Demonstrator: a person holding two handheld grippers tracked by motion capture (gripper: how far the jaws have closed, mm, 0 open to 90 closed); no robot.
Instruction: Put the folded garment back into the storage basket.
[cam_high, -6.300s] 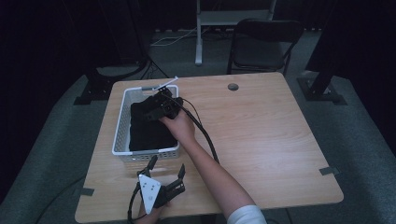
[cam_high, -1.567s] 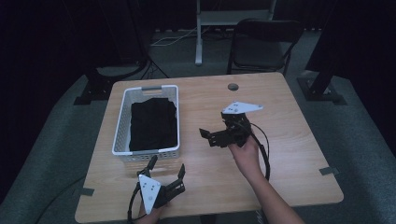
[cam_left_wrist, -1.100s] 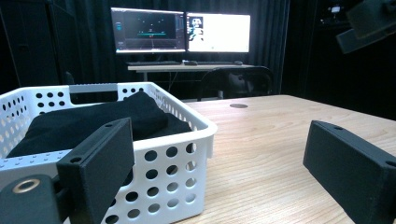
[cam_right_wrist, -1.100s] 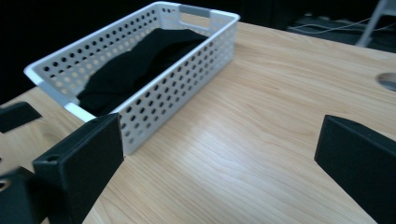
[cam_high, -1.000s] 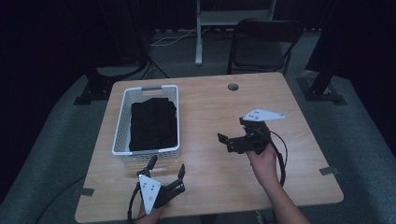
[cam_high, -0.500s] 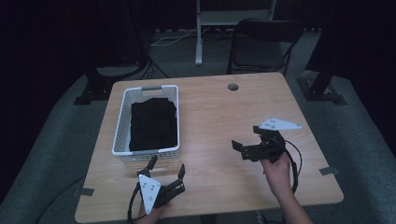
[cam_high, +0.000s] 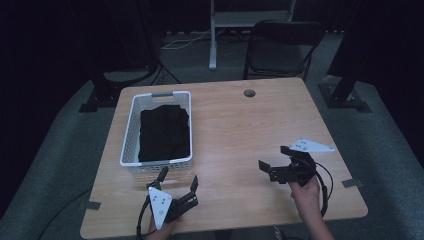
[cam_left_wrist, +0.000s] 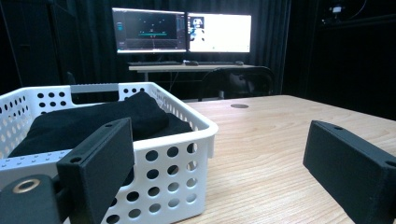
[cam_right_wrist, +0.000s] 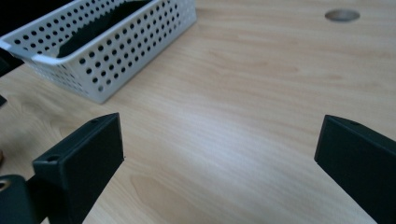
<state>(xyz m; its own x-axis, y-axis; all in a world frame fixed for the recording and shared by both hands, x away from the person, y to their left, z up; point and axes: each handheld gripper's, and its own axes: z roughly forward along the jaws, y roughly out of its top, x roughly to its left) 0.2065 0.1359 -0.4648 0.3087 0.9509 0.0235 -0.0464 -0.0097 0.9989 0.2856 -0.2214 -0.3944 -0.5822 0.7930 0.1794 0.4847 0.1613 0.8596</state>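
From above I see my right claw (cam_high: 274, 167) over the right part of the desk (cam_high: 235, 130), jaws spread wide with only bare wood between them, well apart from the white basket (cam_high: 131, 135) on the left side. The black cloth (cam_high: 165, 132) lies folded inside that basket, filling most of it. My left claw (cam_high: 177, 182) sits near the desk's front edge, also wide and empty, just in front of the basket's near wall; in the left gripper view the cloth (cam_left_wrist: 88, 119) lies just beyond its jaws. I can read no brand, label or writing; text on the two monitors (cam_left_wrist: 182, 31) behind is too small.
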